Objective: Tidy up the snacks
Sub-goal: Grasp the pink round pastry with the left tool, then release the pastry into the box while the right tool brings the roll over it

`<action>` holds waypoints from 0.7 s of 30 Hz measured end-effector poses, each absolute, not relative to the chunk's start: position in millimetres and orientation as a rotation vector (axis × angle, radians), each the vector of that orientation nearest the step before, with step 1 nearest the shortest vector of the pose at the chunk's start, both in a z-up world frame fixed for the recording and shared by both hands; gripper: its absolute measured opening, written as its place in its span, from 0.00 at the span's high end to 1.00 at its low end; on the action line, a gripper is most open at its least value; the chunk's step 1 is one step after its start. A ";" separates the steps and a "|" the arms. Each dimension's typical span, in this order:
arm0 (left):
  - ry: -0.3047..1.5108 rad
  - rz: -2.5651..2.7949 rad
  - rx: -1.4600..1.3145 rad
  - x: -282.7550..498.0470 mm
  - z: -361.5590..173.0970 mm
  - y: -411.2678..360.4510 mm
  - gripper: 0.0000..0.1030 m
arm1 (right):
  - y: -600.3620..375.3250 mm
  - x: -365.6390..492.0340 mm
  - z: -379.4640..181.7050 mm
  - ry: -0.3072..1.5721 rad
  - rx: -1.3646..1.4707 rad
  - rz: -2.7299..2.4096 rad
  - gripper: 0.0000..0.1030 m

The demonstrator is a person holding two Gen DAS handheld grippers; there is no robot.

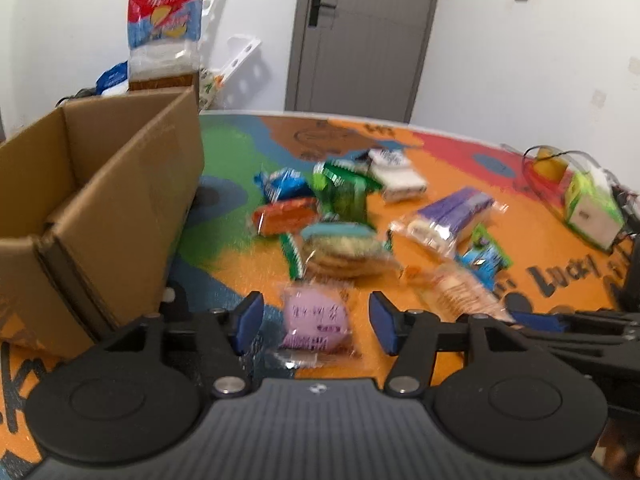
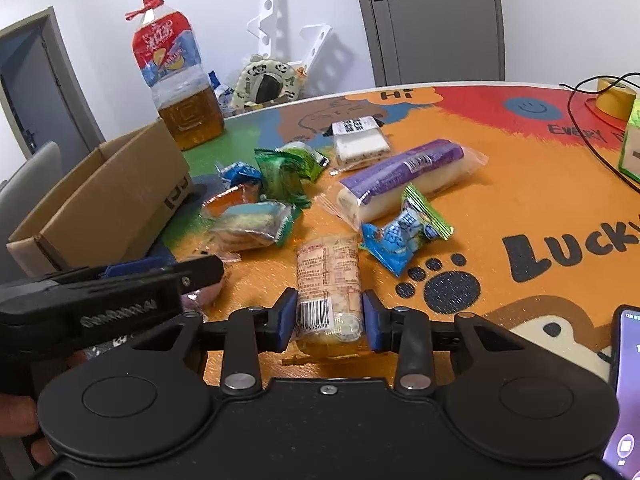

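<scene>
In the left wrist view we see our left claw (image 1: 316,326) spread, its blue pads (image 1: 249,322) standing clear on either side of a pink round snack packet (image 1: 316,324) that lies on the table (image 1: 560,248) at the lower middle of the frame. Neither pad touches the packet. To the left of the frame an open cardboard box (image 1: 120,216) stands on the table, and behind it, at the upper left, a large bottle (image 1: 164,32) with a red and blue label. Across the middle of the frame lies a loose heap of snacks: a blue packet (image 1: 286,184), an orange packet (image 1: 286,216), a green packet (image 1: 344,192), a white packet (image 1: 398,176) and a long purple packet (image 1: 452,216).

In the right wrist view our right claw (image 2: 326,322) pinches a clear biscuit packet (image 2: 328,284) at its near end, with both pads pressed against its sides; the packet stretches away from us up the middle of the frame, resting on the table. Just to its right lies a blue and green sweet packet (image 2: 404,236). The left claw comes in from the left edge of this frame, near the corner of the cardboard box. A phone (image 2: 626,392) shows at the lower right edge.
</scene>
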State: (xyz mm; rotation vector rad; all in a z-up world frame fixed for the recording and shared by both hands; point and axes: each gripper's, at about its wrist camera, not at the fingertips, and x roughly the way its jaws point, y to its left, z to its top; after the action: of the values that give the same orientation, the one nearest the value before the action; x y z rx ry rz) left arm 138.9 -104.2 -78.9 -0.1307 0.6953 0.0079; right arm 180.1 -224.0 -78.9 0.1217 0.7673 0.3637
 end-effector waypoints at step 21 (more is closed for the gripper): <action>0.629 -0.007 -0.128 124.1 -54.3 -94.8 0.69 | -227.1 172.0 -58.2 0.686 0.163 0.392 0.65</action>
State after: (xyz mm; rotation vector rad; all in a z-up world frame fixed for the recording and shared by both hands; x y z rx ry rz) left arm 124.1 -94.8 -54.3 -0.1284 0.6289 -0.0069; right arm 172.0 -227.1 -58.2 0.1634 0.6865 0.3920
